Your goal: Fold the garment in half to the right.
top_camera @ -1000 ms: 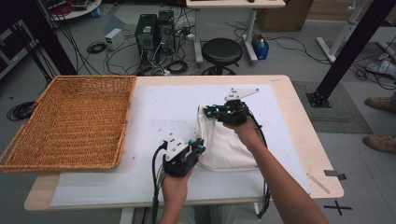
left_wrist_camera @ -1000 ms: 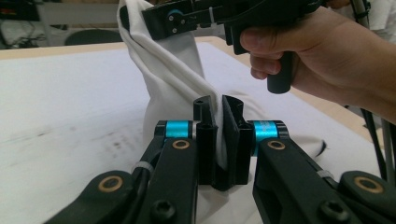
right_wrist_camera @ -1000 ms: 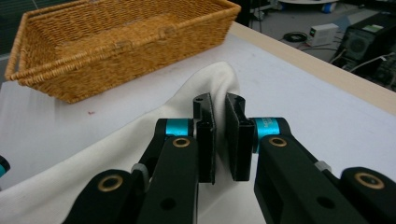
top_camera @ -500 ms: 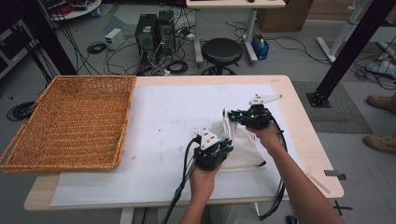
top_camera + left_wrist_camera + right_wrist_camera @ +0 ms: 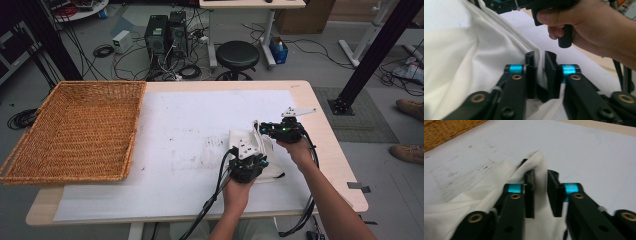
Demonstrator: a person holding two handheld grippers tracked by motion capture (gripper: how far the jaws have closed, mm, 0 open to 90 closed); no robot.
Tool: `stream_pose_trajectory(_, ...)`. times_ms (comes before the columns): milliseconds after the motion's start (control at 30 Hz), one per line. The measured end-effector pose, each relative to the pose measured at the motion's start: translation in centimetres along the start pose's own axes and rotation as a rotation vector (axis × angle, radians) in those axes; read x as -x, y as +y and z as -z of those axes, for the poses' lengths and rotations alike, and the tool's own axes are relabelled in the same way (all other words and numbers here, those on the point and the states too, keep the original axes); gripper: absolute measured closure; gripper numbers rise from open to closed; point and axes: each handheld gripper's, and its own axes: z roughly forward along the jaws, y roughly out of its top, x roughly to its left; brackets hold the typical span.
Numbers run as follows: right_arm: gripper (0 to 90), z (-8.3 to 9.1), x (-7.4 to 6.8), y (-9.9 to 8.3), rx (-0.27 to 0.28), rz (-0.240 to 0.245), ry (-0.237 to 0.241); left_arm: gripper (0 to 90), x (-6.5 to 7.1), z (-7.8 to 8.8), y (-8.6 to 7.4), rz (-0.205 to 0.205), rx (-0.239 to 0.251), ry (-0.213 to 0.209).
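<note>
Now both claws have just been opening over the white cloth [image 5: 270, 150], which lies bunched at the tabletop's [image 5: 320, 100] right side, well apart from the wicker basket [image 5: 75, 130]. The left claw [image 5: 541, 58] stands slightly parted with a fold between its jaws, unpressed; the right claw [image 5: 541, 176] likewise, a cloth corner between. Fabric might cling to a pad and drag the fold undone. I can read no writing anywhere.
</note>
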Motion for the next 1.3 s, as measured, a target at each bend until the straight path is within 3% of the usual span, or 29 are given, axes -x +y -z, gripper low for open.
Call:
stream_pose_trajectory(100,62.2,1.8,0.3,-0.3,0.044,-0.048,-0.034,56.9,-0.4,2.0,0.5,0.015,0.063,0.008)
stream_pose_trajectory(233,55.5,4.8,-0.6,-1.6,0.058,-0.075,-0.087,52.9,-2.1,5.6,1.1,0.025,0.137,0.067)
stream_pose_trajectory(367,52.8,6.7,-3.8,-4.0,0.040,-0.091,-0.058,50.7,-4.5,8.7,0.5,0.049,0.173,0.130)
stream_pose_trajectory(400,52.8,6.8,-4.8,-4.7,0.023,-0.083,-0.055,50.7,-5.1,9.4,0.2,0.059,0.174,0.142)
stream_pose_trajectory(467,52.8,6.3,-6.3,-6.1,-0.013,-0.117,-0.013,50.7,-6.3,10.5,-0.5,0.095,0.183,0.168)
stream_pose_trajectory(500,53.0,5.8,-7.0,-6.6,-0.039,-0.120,-0.018,50.7,-7.0,11.0,-1.0,0.114,0.184,0.184)
stream_pose_trajectory(567,60.7,4.8,-7.9,-7.5,-0.084,-0.089,-0.041,50.7,-7.6,11.6,-1.7,0.136,0.186,0.197)
stream_pose_trajectory(633,78.8,4.0,-8.5,-8.1,-0.124,-0.042,-0.069,50.7,-8.2,12.2,-2.2,0.146,0.179,0.210)
stream_pose_trajectory(700,86.4,4.0,-8.9,-8.3,-0.131,0.010,-0.097,50.7,-8.5,12.6,-2.6,0.151,0.173,0.214)
stream_pose_trajectory(733,87.1,4.4,-9.0,-8.2,-0.117,0.026,-0.114,50.7,-8.7,12.8,-2.7,0.152,0.173,0.216)
stream_pose_trajectory(867,87.1,7.1,-8.9,-7.9,-0.049,-0.009,-0.169,50.7,-9.1,13.4,-3.1,0.165,0.183,0.226)
stream_pose_trajectory(933,87.1,8.7,-8.4,-8.1,-0.055,-0.028,-0.219,50.7,-9.2,13.6,-3.2,0.170,0.190,0.231)
stream_pose_trajectory(1000,85.4,9.2,-8.0,-8.4,-0.092,-0.058,-0.223,50.7,-9.4,13.7,-3.3,0.177,0.194,0.238)
stream_pose_trajectory(1100,74.5,9.6,-8.0,-8.8,-0.125,-0.054,-0.267,50.4,-9.6,13.8,-3.6,0.182,0.191,0.247)
stream_pose_trajectory(1133,65.9,9.9,-8.1,-8.7,-0.096,-0.066,-0.275,48.8,-9.7,13.8,-3.6,0.185,0.192,0.251)
stream_pose_trajectory(1167,64.4,10.2,-8.2,-8.4,-0.063,-0.080,-0.269,47.4,-9.8,13.9,-3.7,0.188,0.195,0.250)
stream_pose_trajectory(1233,67.0,9.9,-8.6,-7.6,-0.028,-0.048,-0.245,43.7,-10.1,13.9,-3.9,0.195,0.200,0.252)
stream_pose_trajectory(1300,77.6,8.4,-9.2,-7.1,-0.061,0.033,-0.213,38.8,-10.4,14.0,-3.9,0.201,0.212,0.264)
